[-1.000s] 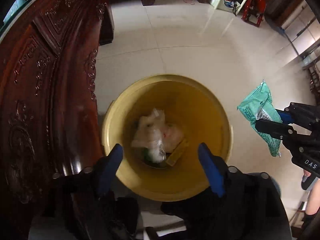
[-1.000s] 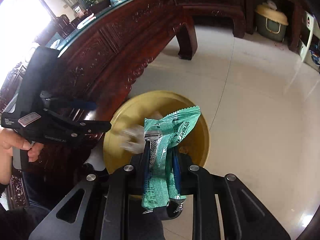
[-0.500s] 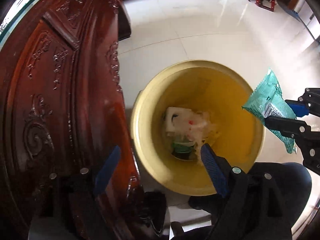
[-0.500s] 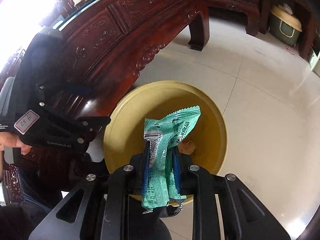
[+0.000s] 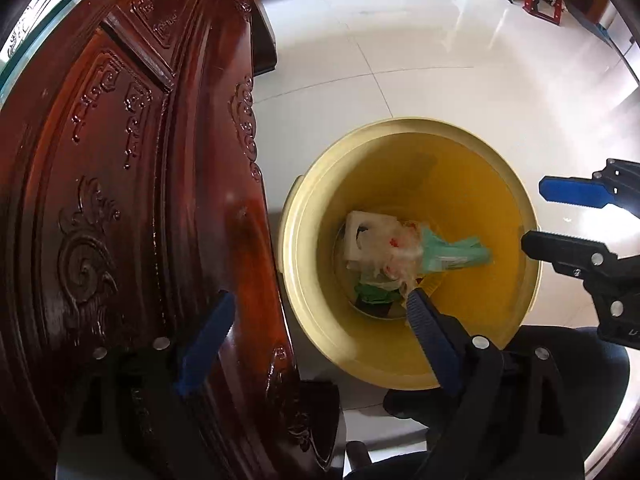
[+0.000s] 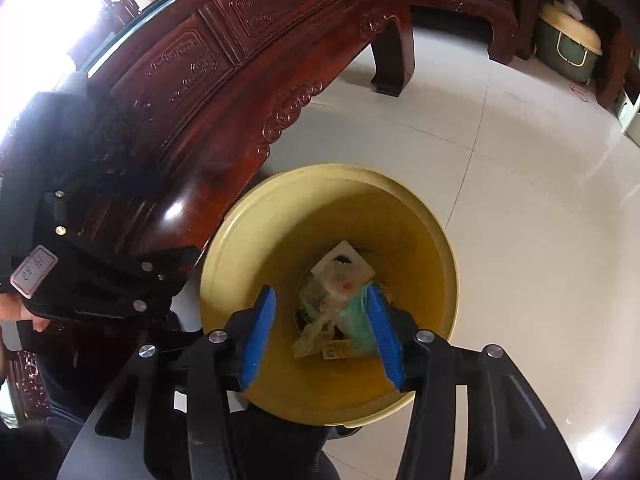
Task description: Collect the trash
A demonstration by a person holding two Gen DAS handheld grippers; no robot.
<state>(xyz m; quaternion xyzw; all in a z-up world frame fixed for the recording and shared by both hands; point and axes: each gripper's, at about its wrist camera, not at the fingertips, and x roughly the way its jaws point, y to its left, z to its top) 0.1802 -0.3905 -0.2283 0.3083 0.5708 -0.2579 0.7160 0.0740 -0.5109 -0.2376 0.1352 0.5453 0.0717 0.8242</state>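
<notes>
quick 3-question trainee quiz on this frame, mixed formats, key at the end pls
1. True or false: the green wrapper lies inside the yellow bin.
2. The right gripper has: A) the wrapper clamped, B) nothing between its opening jaws, C) a cup.
3. Fill in: the left gripper holds ____, and the bin stands beside a carved ____ table.

Key: 1 true; 2 B; 3 nothing, wooden.

Bright daylight, blown-out window upper left, glare on floor tiles, fisheye-bent edges, possibly slight blur
</notes>
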